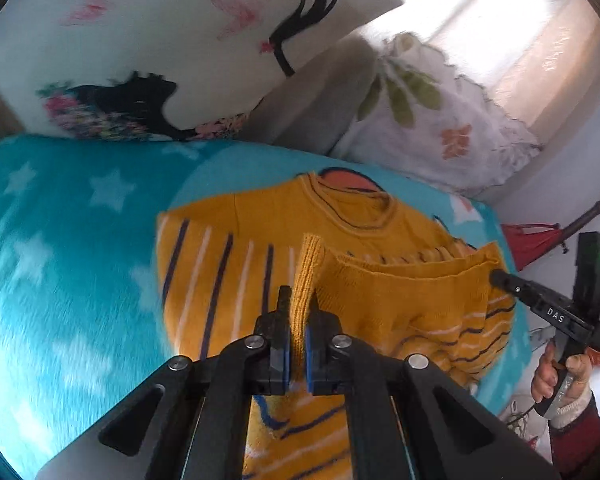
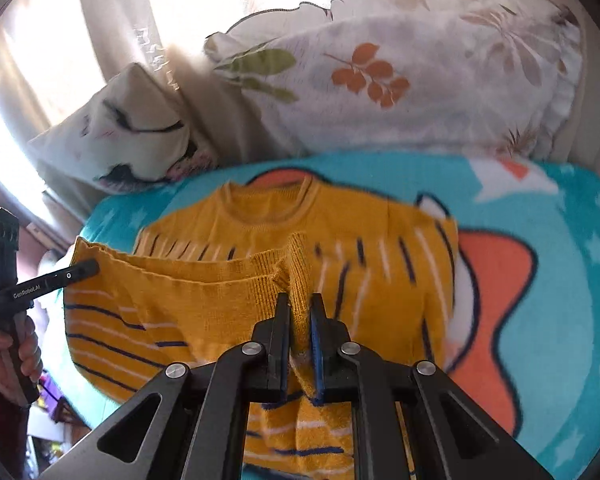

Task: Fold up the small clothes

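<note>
Both the left gripper (image 1: 299, 308) and right gripper (image 2: 300, 312) pinch the sweater's (image 1: 228, 256) ribbed hem. Only the left view shows the star-print blanket (image 1: 60, 216); only the right shows its orange fox (image 2: 496, 276).

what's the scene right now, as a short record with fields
garment: yellow striped sweater, neck hole away from the cameras
surface: teal star blanket
left gripper: shut on the ribbed hem
right gripper: shut on the ribbed hem at the other corner
hem state: lifted off the blanket, stretched between the two grippers
fold stage: bottom edge raised toward the collar, not yet laid down
behind: floral pillow and a white pillow with black print
</note>
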Action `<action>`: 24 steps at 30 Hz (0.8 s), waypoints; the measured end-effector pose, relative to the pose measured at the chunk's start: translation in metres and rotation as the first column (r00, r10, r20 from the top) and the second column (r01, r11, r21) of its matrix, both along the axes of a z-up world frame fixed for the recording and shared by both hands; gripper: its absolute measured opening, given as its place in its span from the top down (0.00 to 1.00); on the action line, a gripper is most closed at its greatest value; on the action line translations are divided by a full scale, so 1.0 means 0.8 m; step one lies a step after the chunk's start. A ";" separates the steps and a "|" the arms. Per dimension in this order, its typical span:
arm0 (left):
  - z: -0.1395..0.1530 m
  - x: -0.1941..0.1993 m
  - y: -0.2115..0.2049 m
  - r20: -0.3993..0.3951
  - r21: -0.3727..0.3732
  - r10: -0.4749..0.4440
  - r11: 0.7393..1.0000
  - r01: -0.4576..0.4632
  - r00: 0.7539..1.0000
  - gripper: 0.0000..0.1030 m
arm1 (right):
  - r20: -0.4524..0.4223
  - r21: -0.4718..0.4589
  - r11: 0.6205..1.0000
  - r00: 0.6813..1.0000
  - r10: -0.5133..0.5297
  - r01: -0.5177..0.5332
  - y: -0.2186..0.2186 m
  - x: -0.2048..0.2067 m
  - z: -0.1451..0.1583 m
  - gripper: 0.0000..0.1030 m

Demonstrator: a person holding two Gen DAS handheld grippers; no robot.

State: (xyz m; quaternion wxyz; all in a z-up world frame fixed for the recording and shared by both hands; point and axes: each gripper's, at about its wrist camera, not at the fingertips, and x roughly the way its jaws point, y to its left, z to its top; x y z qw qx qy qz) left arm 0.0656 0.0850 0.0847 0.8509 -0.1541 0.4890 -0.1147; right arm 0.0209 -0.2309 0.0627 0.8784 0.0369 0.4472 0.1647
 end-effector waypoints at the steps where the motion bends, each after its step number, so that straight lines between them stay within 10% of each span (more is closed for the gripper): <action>1: -0.007 0.012 -0.001 -0.011 0.011 -0.001 1.000 0.001 1.000 0.96 | 0.004 -0.027 1.000 1.000 -0.002 0.002 0.001 0.008 -0.002 0.91; 10: -0.082 0.073 0.006 -0.140 0.019 0.044 0.999 -0.042 0.989 0.91 | -0.122 -0.125 0.985 0.983 -0.134 0.118 -0.011 0.091 -0.079 0.88; 14: -0.083 0.076 0.027 -0.148 -0.050 0.072 0.995 -0.081 0.986 0.76 | -0.154 -0.121 0.973 0.965 -0.212 0.195 -0.039 0.108 -0.095 0.72; 24: -0.013 0.023 0.040 -0.047 -0.032 0.089 0.995 -0.091 0.995 0.50 | -0.067 0.024 0.974 0.973 -0.222 0.224 -0.083 0.037 -0.023 0.67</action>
